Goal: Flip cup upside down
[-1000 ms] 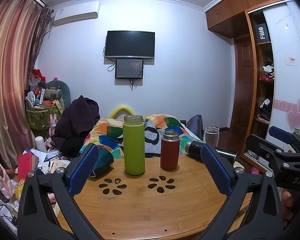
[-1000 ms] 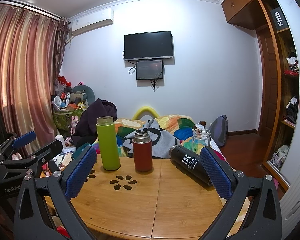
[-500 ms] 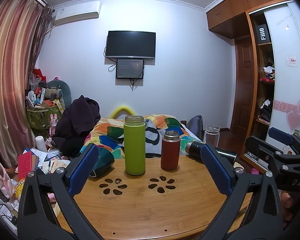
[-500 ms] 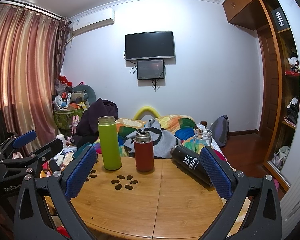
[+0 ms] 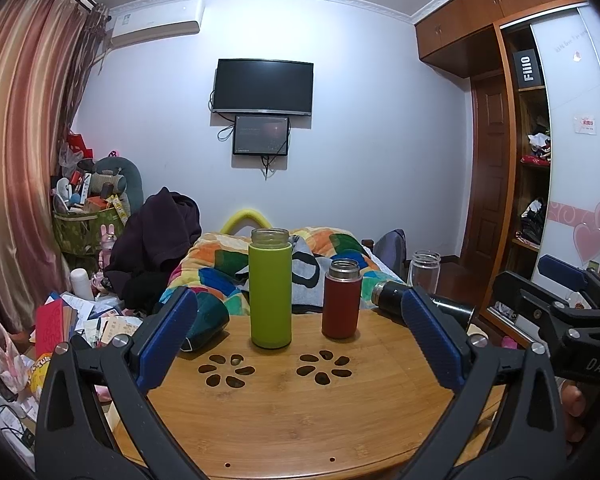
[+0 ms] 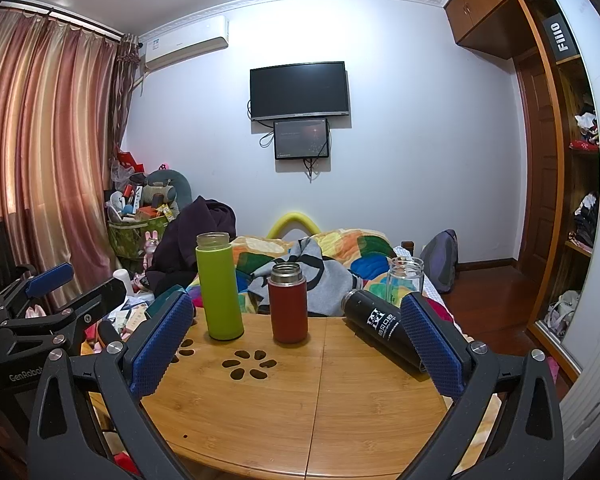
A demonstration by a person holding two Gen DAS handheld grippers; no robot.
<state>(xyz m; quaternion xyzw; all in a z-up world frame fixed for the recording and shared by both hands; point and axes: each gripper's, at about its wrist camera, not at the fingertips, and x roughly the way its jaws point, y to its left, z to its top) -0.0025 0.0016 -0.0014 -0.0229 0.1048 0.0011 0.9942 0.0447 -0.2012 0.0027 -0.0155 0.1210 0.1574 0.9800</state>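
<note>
Both tongs gape wide, holding nothing: left tongs (image 5: 300,334), right tongs (image 6: 298,344). Tall lime-green cylindrical cup (image 5: 271,289) stands upright, mouth up, on round bamboo bench (image 5: 284,412), beyond both tongs, beside short red steel-rimmed flask (image 5: 341,298).

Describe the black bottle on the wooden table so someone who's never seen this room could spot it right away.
Start at the round bamboo table in front of the bed. Upright on it stand a tall green bottle and a shorter red flask. To their right, the black bottle is the only one lying on its side, with white print on its body.
</note>
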